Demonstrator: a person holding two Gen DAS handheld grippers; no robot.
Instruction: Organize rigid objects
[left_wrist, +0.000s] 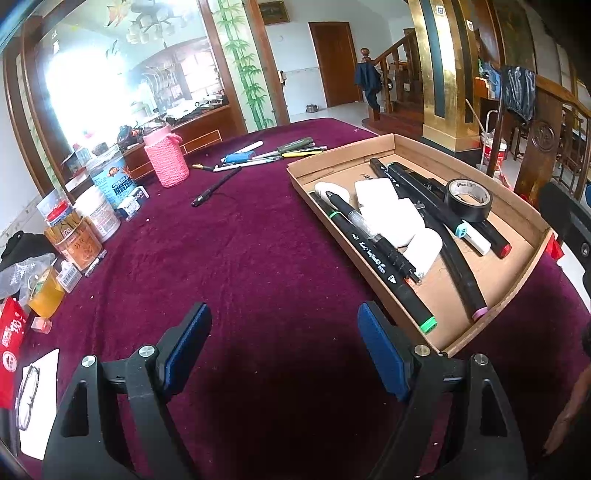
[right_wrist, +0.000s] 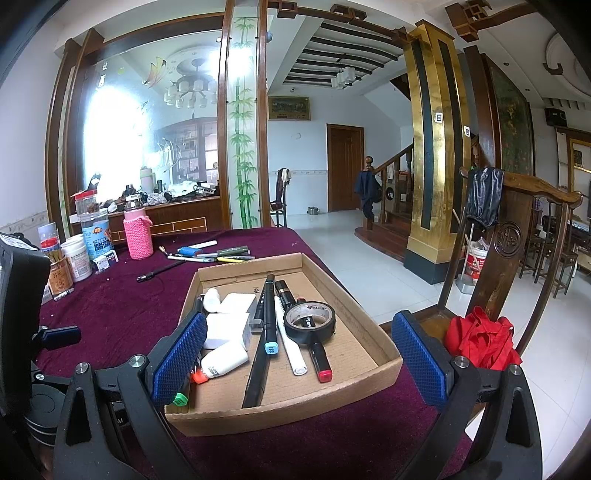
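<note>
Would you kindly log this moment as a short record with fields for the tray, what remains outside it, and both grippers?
tray: cardboard tray on the maroon tablecloth
tray contents: black tape roll, markers, white erasers
left outside: loose pens beside the pink knitted bottle; one black pen lying apart
left gripper: open, empty, over bare cloth
right gripper: open, empty, facing the tray

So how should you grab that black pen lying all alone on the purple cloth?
Grip the black pen around its middle, coming straight down from above with the open left gripper. It lies flat and slanted on the cloth with bare space either side, so turn the fingers across it.
</note>
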